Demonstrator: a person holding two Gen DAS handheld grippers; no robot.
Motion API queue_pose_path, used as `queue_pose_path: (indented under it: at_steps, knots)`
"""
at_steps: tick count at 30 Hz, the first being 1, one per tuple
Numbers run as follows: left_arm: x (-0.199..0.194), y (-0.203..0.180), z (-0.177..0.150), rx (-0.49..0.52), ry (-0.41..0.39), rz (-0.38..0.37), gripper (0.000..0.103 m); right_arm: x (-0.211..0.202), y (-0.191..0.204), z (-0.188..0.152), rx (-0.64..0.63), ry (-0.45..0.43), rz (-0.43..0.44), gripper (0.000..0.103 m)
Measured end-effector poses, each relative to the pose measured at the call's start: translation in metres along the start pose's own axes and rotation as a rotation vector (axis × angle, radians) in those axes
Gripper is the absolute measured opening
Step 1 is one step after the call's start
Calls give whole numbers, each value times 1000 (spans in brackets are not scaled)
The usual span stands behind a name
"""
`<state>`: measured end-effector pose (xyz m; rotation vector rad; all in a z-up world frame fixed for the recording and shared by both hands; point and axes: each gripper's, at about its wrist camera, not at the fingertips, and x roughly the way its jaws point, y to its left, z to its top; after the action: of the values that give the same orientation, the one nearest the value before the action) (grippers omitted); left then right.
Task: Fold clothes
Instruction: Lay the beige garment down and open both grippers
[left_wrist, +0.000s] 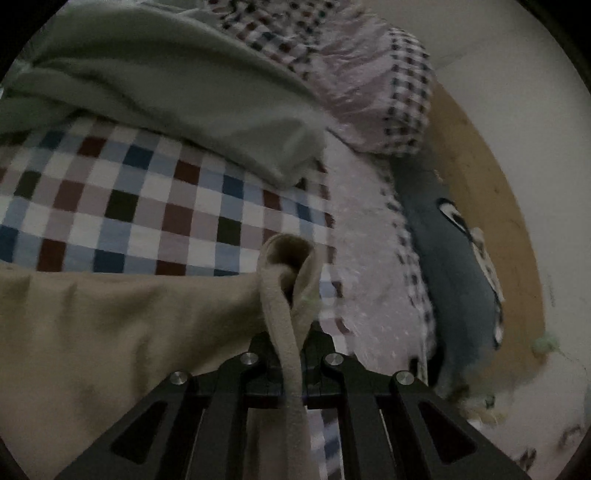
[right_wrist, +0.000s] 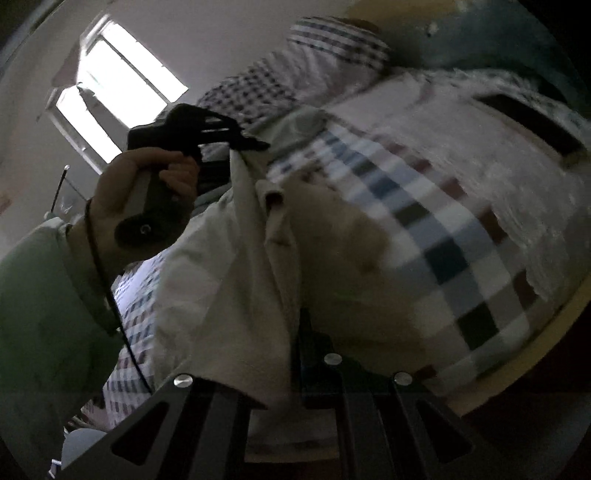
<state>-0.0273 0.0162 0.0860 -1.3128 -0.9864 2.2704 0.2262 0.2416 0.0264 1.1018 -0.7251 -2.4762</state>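
A beige garment (left_wrist: 92, 325) hangs above a checkered bedsheet (left_wrist: 122, 199). My left gripper (left_wrist: 291, 343) is shut on a bunched edge of it, and a loop of fabric pokes out past the fingers. In the right wrist view the same beige garment (right_wrist: 229, 280) drapes down between both grippers. My right gripper (right_wrist: 295, 343) is shut on a fold of it, its left finger hidden under the cloth. Up and to the left a hand (right_wrist: 122, 199) holds my left gripper (right_wrist: 255, 144), which pinches the garment's far corner.
A grey-green garment (left_wrist: 177, 85) lies crumpled on the bed beyond the beige one. A checkered pillow (left_wrist: 373, 92) and a blue cushion (left_wrist: 454, 266) sit by the wooden headboard (left_wrist: 491, 206). A bright window (right_wrist: 118, 85) and a green sleeve (right_wrist: 44, 302) show at the left.
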Motion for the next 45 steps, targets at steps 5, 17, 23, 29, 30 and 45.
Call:
queue_pose_path:
  at_steps: [5, 17, 23, 29, 30, 45]
  knots:
    - [23, -2, -6, -15, -39, 7, 66, -8, -19, -1, 57, 9, 6, 9]
    - [-114, 88, -12, 77, -218, 110, 84, -72, -55, -7, 241, -104, -225, 38]
    - [-146, 145, -35, -23, -190, 112, 84, -93, -40, -6, 103, -97, -409, 39]
    - [-169, 154, -87, 39, -120, 114, 84, -98, -8, -20, -47, -41, -425, 39]
    - [-170, 152, -100, 56, -95, 109, 84, -91, 9, -22, -128, -27, -365, 39]
    - [-157, 108, -255, 546, 213, 210, 48, 6, 167, -73, -1134, 469, 161, 36]
